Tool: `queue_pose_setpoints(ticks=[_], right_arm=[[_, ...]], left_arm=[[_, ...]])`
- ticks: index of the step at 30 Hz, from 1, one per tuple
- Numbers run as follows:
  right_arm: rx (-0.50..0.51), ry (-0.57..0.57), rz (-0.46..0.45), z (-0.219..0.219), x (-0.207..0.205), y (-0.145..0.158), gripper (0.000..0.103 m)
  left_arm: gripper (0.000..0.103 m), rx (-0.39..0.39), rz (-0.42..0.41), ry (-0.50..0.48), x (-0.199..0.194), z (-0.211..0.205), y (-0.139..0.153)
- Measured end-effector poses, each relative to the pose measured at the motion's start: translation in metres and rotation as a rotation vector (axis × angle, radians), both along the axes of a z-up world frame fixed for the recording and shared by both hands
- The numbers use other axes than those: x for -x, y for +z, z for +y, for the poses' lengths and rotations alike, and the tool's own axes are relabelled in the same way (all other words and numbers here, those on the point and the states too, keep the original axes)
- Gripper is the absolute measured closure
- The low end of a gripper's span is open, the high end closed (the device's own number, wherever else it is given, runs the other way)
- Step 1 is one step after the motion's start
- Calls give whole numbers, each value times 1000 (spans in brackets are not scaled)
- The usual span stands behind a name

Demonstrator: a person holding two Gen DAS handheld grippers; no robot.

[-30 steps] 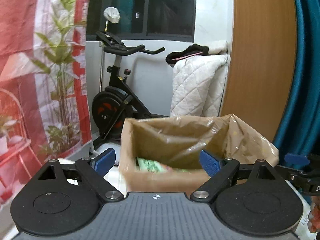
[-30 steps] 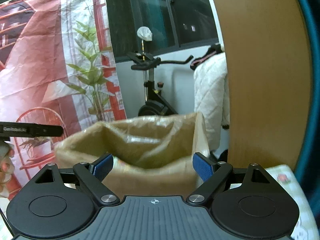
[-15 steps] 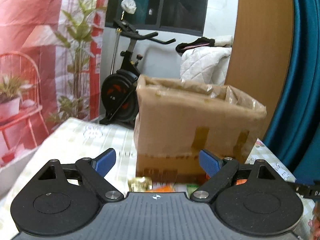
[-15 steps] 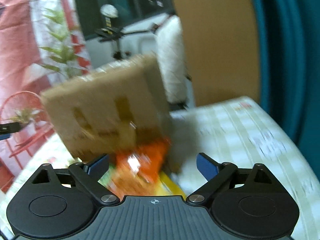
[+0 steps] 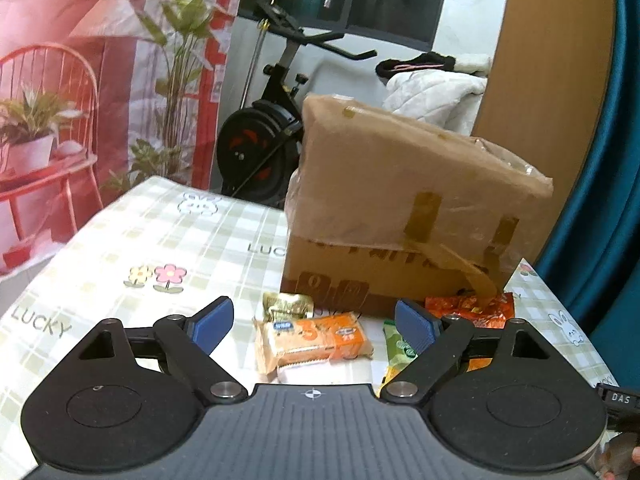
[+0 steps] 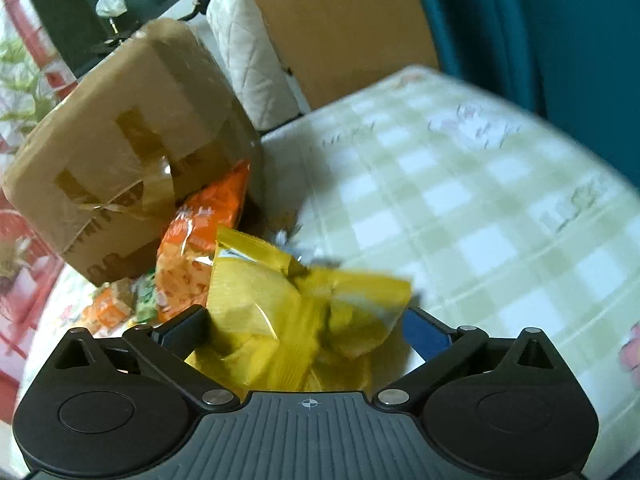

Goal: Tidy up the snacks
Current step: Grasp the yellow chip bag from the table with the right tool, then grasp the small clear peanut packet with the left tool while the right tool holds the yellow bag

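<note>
Left wrist: one cardboard box (image 5: 404,216); four snack packets (image 5: 316,340) before it.

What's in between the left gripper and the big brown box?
In the left wrist view, a biscuit pack and a small gold packet lie on the tablecloth between the closing left gripper and the box.

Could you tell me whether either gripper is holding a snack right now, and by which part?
Nothing is held. The left gripper is closing above the orange biscuit pack; the right gripper is opening around the yellow bag, pads not pressing.
</note>
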State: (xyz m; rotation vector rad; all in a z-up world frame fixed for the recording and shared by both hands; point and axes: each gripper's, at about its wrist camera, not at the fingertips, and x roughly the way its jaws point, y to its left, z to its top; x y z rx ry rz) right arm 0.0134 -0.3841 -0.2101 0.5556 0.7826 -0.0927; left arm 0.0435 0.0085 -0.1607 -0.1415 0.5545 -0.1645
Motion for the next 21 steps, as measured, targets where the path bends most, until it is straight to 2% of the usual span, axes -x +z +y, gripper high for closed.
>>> queue_pose_setpoints(ticks=[1,3,4,6,15,18,21], right_arm=[[-22,-8,19,0,-2,-3,2],[-63,-5,30,2,-4,-9,13],[-72,-6,24,4,-3,-9,14],[-51,-7,-4,7,-2,-5,20],[165,89,-183,29,-1,40,21],[179,152,-225,44,-13,46,21],[159,194,-238,59,-28,47,22]], left_arm=[[15,5,8,1,0,1,-2],[16,7,27,-2,-2,2,-7],[16,7,34,-3,-3,1,-9],[17,10,48,-2,-4,2,-12],[21,43,111,15,-7,11,-25],[28,57,154,9,-10,10,-33],[32,37,183,-15,-14,3,-43]])
